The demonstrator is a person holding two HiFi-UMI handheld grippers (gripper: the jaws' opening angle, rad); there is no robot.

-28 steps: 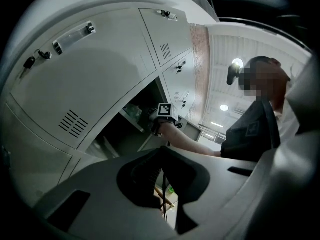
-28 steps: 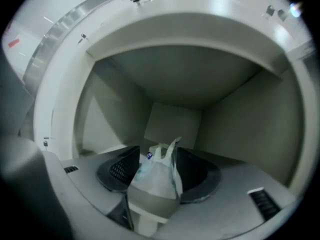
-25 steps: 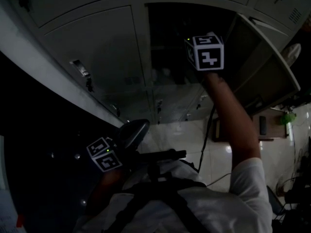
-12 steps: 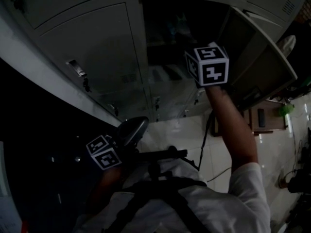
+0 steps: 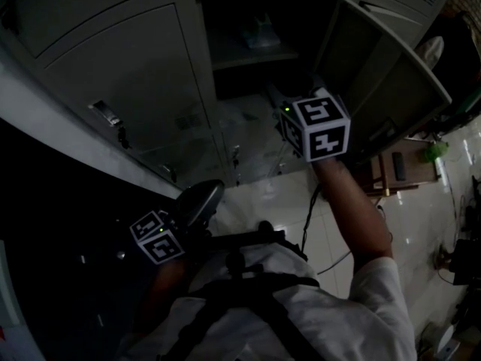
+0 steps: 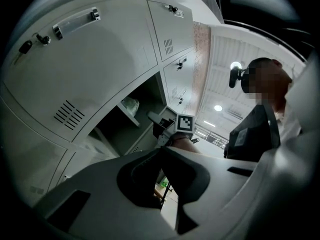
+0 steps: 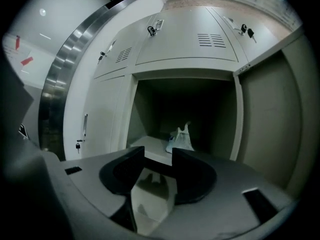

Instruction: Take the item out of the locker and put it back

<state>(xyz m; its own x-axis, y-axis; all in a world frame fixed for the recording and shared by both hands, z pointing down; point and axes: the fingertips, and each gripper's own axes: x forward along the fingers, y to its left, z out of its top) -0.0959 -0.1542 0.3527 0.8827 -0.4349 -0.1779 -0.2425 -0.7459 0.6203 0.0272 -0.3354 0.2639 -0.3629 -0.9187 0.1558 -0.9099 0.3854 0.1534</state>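
Observation:
The open locker (image 5: 248,43) holds a pale plastic bag (image 5: 259,32) on its shelf; the right gripper view shows the same bag (image 7: 181,138) lying deep inside. My right gripper (image 7: 158,154) points at the opening from outside and stays apart from the bag. Its jaws have just been closing, stand open, and have nothing between them. Its marker cube (image 5: 319,126) hangs in front of the lower compartment. My left gripper (image 6: 160,154) is held low by my body (image 5: 197,205), shut and empty.
The locker's door (image 5: 391,74) swings out to the right. Closed locker doors (image 5: 128,74) with handles and keys fill the left side. A steel column (image 7: 65,74) stands left of the lockers. Below are glossy floor tiles (image 5: 301,201), a cable and a wooden piece (image 5: 394,171).
The right gripper's cube has sunk in the head view and looks a little larger. The view has shifted, and the shelf with the bag now shows. The left gripper has stayed put.

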